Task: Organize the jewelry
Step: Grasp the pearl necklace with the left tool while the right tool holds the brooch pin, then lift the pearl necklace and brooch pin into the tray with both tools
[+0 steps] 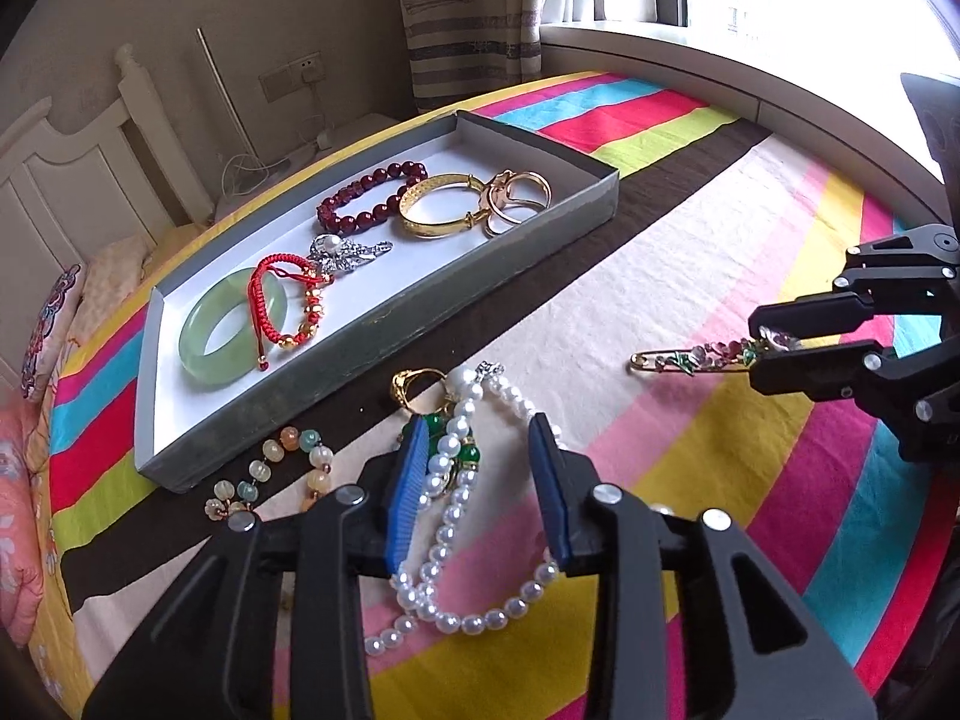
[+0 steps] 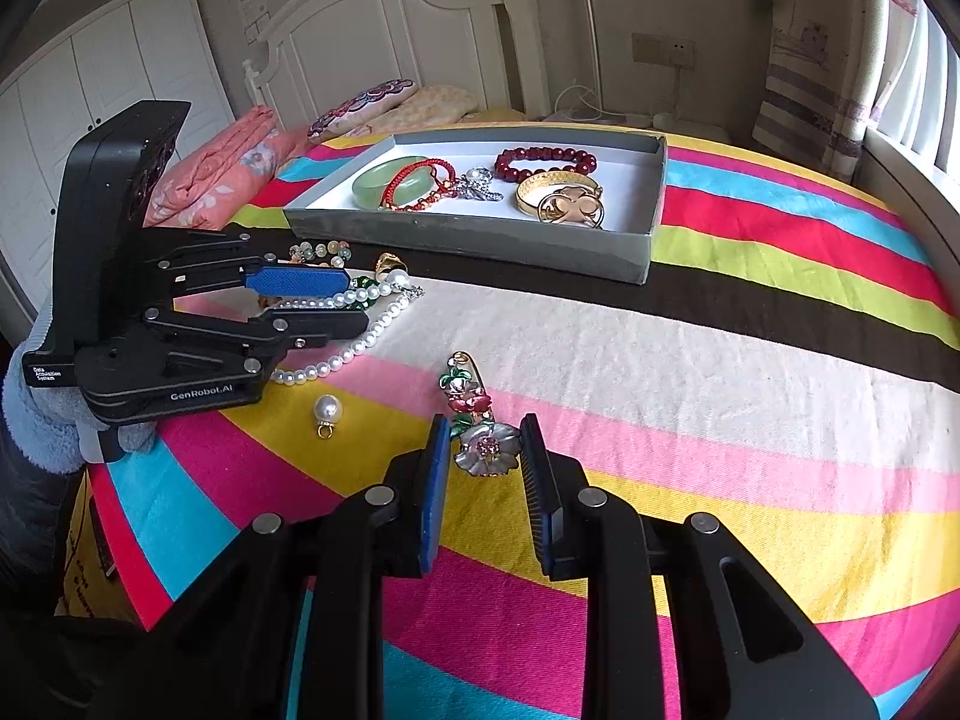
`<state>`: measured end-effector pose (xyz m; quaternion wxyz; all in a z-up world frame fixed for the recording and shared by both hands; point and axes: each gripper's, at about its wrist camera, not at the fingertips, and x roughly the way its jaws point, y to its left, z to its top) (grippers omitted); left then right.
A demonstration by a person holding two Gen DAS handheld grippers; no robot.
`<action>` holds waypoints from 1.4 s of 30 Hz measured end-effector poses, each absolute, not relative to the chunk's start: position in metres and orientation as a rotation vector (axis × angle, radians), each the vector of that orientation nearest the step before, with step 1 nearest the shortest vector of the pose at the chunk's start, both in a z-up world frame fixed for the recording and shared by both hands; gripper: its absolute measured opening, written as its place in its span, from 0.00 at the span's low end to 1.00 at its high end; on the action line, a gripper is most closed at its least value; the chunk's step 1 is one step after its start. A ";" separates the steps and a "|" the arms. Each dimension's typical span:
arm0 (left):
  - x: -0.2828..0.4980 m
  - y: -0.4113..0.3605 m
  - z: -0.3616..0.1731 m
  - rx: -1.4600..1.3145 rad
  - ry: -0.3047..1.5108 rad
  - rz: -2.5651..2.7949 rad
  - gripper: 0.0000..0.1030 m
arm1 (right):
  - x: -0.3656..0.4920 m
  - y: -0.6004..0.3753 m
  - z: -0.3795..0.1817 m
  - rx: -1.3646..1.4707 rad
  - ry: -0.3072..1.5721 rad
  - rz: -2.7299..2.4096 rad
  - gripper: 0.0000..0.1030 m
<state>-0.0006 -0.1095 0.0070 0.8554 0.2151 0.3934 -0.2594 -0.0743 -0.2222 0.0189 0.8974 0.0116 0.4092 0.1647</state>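
A grey tray (image 1: 384,324) (image 2: 480,240) lies on a striped bedspread with a jade bangle (image 1: 234,330), red cord bracelet (image 1: 282,300), dark red bead bracelet (image 1: 366,195), gold bangle (image 1: 441,207), rings and a silver brooch. My left gripper (image 1: 480,438) (image 2: 342,300) is open, its fingers on either side of a white pearl necklace (image 1: 444,516) (image 2: 360,345) on the bed. My right gripper (image 2: 483,438) (image 1: 762,342) is open, its fingers on either side of the flower end of a flower brooch pin (image 2: 477,420) (image 1: 702,357).
Near the pearls lie a pastel bead bracelet (image 1: 282,468), a gold ring (image 1: 414,387) and green beads (image 1: 462,456). A loose pearl pendant (image 2: 327,411) sits on the bedspread. Pillows (image 2: 240,162) and the headboard (image 2: 384,30) stand behind the tray; a window sill (image 1: 690,66) runs along the side.
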 end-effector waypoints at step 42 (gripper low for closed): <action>-0.045 -0.062 0.181 0.156 0.444 -0.546 0.07 | -0.096 -0.206 0.067 -0.133 0.591 0.267 0.23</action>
